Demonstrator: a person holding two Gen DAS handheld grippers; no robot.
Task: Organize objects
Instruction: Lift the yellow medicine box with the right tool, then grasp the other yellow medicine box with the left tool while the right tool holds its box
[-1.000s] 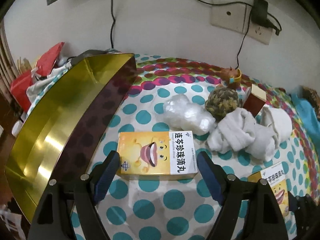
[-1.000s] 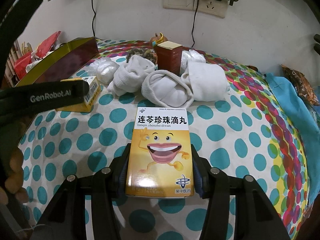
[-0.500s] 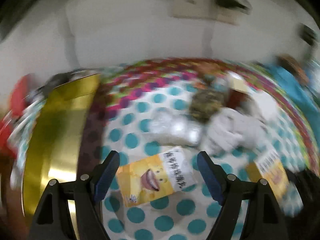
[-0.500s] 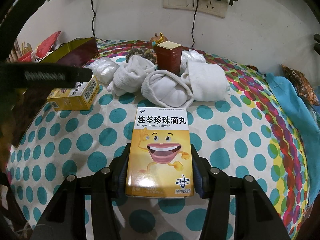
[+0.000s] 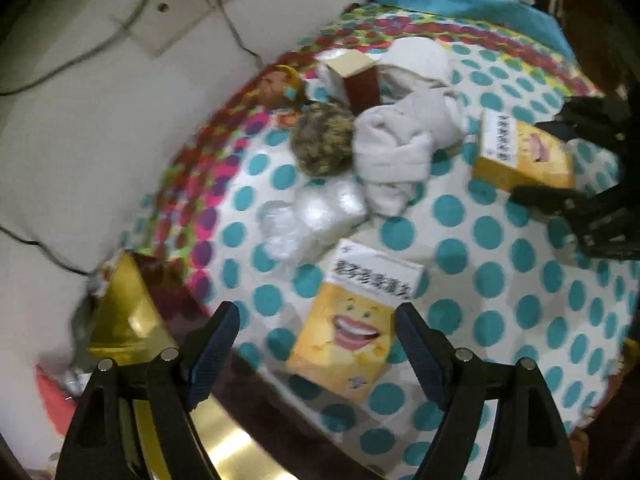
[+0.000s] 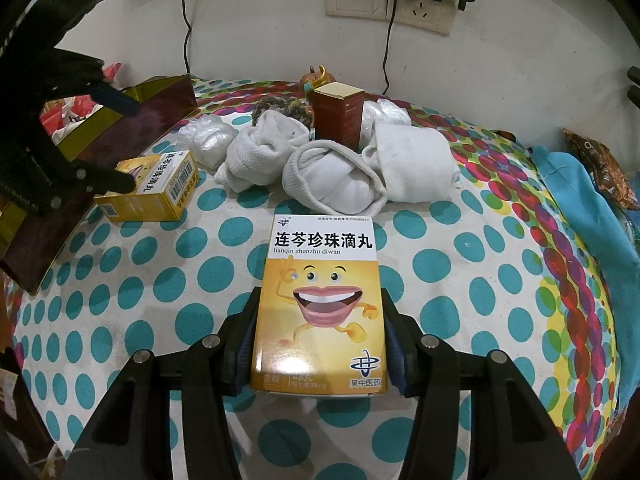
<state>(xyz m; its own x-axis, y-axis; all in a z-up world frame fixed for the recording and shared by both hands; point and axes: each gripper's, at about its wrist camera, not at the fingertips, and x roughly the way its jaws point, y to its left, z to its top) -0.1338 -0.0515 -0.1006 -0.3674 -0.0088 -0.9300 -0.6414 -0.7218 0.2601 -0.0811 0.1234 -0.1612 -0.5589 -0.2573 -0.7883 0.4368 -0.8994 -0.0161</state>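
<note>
The left tongs [image 5: 316, 346] stand apart above a yellow medicine box [image 5: 352, 324] lying on the dotted bench [image 6: 132, 280]; that view is blurred, its print unreadable. The right tongs [image 6: 320, 344] clamp a second yellow box [image 6: 320, 304], whose lower end hides the pads.

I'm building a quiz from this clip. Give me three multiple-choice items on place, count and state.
1. The brown carton stands:
A. behind the rolled white socks
B. inside the gold box
C. on the blue cloth

2. Yellow medicine boxes on view:
A. one
B. two
C. four

3. The right claw is:
A. open and empty
B. out of view
C. shut on a yellow medicine box

A: it rises behind the socks.
B: one gripped, one lying by the left claw.
C: pads press its sides.
</note>
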